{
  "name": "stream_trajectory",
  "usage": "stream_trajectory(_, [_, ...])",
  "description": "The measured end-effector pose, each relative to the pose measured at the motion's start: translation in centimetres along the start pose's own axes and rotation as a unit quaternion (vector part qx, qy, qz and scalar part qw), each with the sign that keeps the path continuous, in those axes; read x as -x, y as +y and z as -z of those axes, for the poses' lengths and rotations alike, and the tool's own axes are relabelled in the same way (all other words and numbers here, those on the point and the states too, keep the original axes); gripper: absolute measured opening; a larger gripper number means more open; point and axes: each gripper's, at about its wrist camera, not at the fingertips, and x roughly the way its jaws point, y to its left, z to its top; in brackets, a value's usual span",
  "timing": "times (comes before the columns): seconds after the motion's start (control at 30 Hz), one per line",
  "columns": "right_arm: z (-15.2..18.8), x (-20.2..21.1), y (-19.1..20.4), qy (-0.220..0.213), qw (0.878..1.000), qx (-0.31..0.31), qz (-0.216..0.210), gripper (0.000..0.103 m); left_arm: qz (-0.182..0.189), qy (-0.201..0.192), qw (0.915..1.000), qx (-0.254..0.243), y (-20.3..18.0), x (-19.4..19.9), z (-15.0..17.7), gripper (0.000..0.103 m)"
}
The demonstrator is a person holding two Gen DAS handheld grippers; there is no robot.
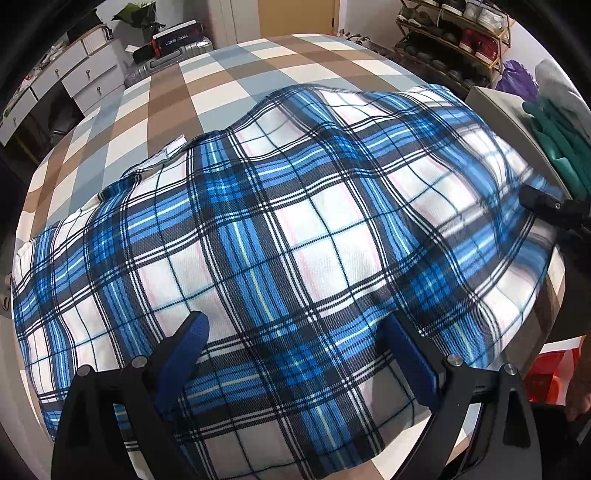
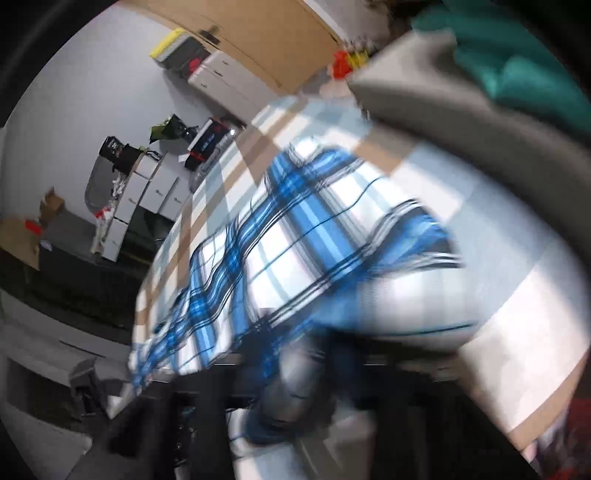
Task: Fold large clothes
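Observation:
A blue, white and black plaid shirt (image 1: 295, 221) lies spread across a checked bedspread (image 1: 221, 74), reaching to the near edge. My left gripper (image 1: 299, 332) hovers just above the shirt's near part, its blue pads (image 1: 192, 339) wide apart and open with nothing pinched. My right gripper (image 1: 539, 201) shows as a dark tip on the shirt's right edge. The right wrist view is badly blurred. There the plaid shirt (image 2: 295, 229) gathers into a bunch at the bottom centre, where the right gripper (image 2: 291, 398) appears shut on the cloth.
Green folded clothes (image 1: 554, 140) sit on a grey stand (image 1: 495, 107) at the bed's right side. A shoe rack (image 1: 454, 33) stands behind it. White drawers (image 1: 74, 74) and a suitcase (image 1: 173, 55) stand beyond the far left. A person's hand (image 1: 580, 380) shows at the lower right.

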Motion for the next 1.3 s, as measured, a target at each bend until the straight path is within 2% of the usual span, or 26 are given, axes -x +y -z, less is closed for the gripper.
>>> stream_trajectory(0.17, [0.6, 2.6, 1.9, -0.044, 0.993, 0.105, 0.028, 0.004, -0.004, -0.004, 1.0, -0.003, -0.6, -0.2, -0.1, 0.094])
stream_trajectory(0.27, [1.6, 4.6, 3.0, -0.076, 0.984, 0.156, 0.042, 0.002, 0.004, -0.005, 0.9999, -0.008, -1.2, -0.3, -0.4, 0.094])
stream_trajectory(0.3, [1.8, 5.4, 3.7, -0.09, 0.977, 0.187, 0.051, 0.002, 0.007, -0.006, 0.9999, -0.011, -1.6, -0.3, -0.6, 0.094])
stream_trajectory(0.37, [2.1, 6.9, 4.2, -0.101, 0.967, 0.225, 0.07, 0.002, 0.015, -0.007, 0.9997, -0.019, -2.7, -0.4, -1.0, 0.094])
stream_trajectory(0.43, [1.9, 7.7, 4.5, -0.107, 0.962, 0.243, 0.072, 0.003, 0.026, -0.011, 0.999, -0.036, -4.1, -0.6, -1.5, 0.094])
stream_trajectory(0.5, [1.5, 7.2, 4.2, -0.081, 0.965, 0.24, 0.068, 0.006, 0.033, -0.01, 0.9979, -0.055, -5.3, -0.6, -1.9, 0.094])
stream_trajectory(0.53, [1.3, 6.3, 3.3, -0.055, 0.972, 0.217, 0.066, 0.008, 0.037, -0.005, 0.9976, -0.059, -5.5, -0.6, -2.2, 0.094])
stream_trajectory(0.67, [0.4, 3.7, -0.3, -0.012, 0.993, 0.108, 0.042, 0.018, 0.064, -0.002, 0.9973, -0.035, -3.6, 0.1, -2.2, 0.094])
stream_trajectory(0.7, [0.3, 3.2, -1.0, -0.002, 0.996, 0.082, 0.032, 0.031, 0.062, -0.004, 0.9975, -0.032, -3.2, 0.4, -2.1, 0.094])
stream_trajectory(0.73, [0.3, 2.8, -1.5, 0.006, 0.998, 0.066, 0.023, 0.048, 0.059, -0.007, 0.9977, -0.032, -2.7, 0.7, -1.9, 0.094])
stream_trajectory(0.8, [0.2, 2.3, -1.7, 0.003, 0.998, 0.055, 0.02, 0.056, 0.053, -0.014, 0.9981, -0.03, -1.7, 1.4, -1.7, 0.094])
stream_trajectory(0.87, [0.1, 2.4, -1.7, -0.012, 0.998, 0.054, 0.025, 0.054, 0.047, -0.023, 0.9984, -0.02, -0.5, 2.0, -1.4, 0.094])
stream_trajectory(0.9, [0.0, 2.8, -1.5, -0.027, 0.997, 0.06, 0.026, 0.041, 0.039, -0.022, 0.9988, -0.019, -0.2, 1.9, -1.4, 0.094])
stream_trajectory(0.93, [-0.1, 3.2, -1.3, -0.042, 0.996, 0.07, 0.032, 0.014, 0.027, -0.017, 0.9994, -0.017, 0.1, 1.5, -1.3, 0.094])
stream_trajectory(0.97, [-0.2, 3.5, -1.1, -0.053, 0.994, 0.081, 0.043, 0.004, 0.019, -0.002, 0.9997, -0.014, 0.2, 0.8, -1.1, 0.094])
stream_trajectory(1.03, [-0.2, 4.6, -0.8, -0.074, 0.991, 0.1, 0.052, 0.003, 0.024, 0.021, 0.9994, -0.013, 0.0, -0.8, -0.8, 0.094])
stream_trajectory(1.13, [-0.1, 6.4, 0.9, -0.117, 0.976, 0.164, 0.079, 0.002, 0.023, 0.015, 0.9995, -0.014, -0.9, -0.9, -0.9, 0.094])
stream_trajectory(1.3, [-1.2, 8.4, 3.6, -0.147, 0.953, 0.241, 0.107, 0.002, 0.035, 0.006, 0.9991, -0.022, -3.3, -1.2, -1.4, 0.094])
